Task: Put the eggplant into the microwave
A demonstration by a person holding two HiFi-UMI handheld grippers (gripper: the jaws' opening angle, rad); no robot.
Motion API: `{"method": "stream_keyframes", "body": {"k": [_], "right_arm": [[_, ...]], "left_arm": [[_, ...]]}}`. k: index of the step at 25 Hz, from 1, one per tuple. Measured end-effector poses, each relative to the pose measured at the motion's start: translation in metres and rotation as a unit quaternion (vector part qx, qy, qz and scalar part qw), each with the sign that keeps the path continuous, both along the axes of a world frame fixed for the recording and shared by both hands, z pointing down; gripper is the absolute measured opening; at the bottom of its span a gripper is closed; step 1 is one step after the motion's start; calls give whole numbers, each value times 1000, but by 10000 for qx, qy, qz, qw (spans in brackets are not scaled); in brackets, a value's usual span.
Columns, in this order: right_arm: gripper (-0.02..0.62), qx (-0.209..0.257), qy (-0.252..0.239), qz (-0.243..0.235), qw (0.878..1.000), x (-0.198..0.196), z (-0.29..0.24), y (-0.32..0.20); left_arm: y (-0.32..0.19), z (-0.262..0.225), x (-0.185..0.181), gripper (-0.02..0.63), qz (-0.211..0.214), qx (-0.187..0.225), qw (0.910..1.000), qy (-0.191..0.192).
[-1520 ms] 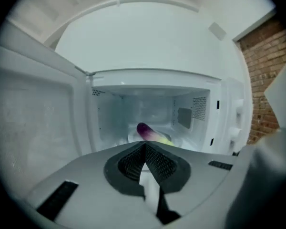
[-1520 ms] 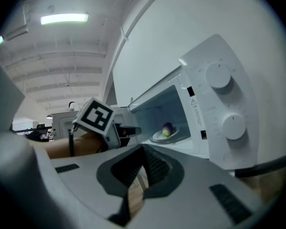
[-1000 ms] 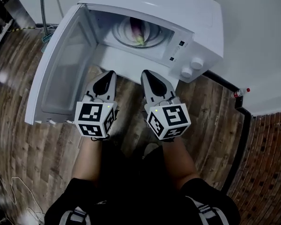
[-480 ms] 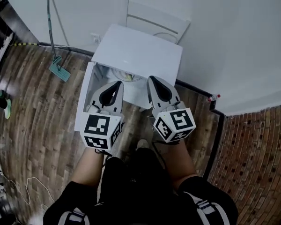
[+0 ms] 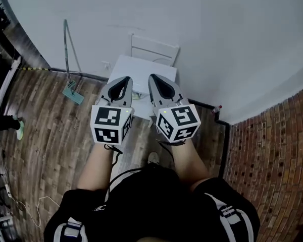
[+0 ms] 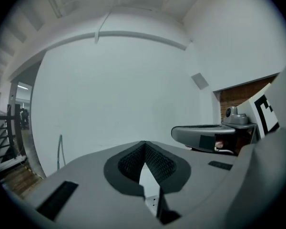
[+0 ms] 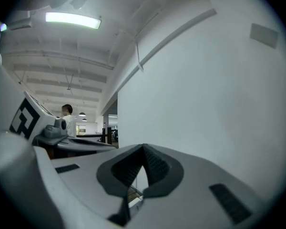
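Observation:
The white microwave [image 5: 141,67] stands far below on the wood floor, against the wall, and I see only its top. Its inside and the eggplant are hidden behind the grippers. My left gripper [image 5: 122,84] and right gripper [image 5: 155,83] are held side by side high above it, both shut with nothing between the jaws. In the left gripper view the closed left gripper [image 6: 144,147] faces a bare white wall, with the right gripper [image 6: 205,135] beside it. The right gripper view shows the closed right gripper [image 7: 143,149] against the same wall.
A mop [image 5: 70,87] leans on the wall left of the microwave, and a white chair [image 5: 152,49] stands behind it. A small bottle [image 5: 217,107] and a black rail [image 5: 224,135] edge the brick floor [image 5: 272,150] at right. Someone's shoe [image 5: 18,127] shows far left.
Both grippers and my view have risen a long way. The microwave has shrunk far below, and the eggplant seen on its turntable a second ago is now out of sight.

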State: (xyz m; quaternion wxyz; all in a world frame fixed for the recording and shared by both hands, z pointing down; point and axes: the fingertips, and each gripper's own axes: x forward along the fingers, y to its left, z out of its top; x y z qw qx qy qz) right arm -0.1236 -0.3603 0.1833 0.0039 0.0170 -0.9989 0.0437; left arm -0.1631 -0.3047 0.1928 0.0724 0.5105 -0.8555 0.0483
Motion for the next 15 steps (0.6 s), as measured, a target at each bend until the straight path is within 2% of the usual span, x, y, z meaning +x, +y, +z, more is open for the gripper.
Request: {"method": "stream_keyframes", "body": {"k": [8, 15], "right_arm": [[6, 293, -126, 69, 9995, 13, -14, 9], [6, 55, -52, 88, 9999, 17, -10, 4]], "left_arm": [[5, -13, 16, 0, 55, 55, 9998, -178], [8, -9, 19, 0, 6, 65, 10000, -23]]}}
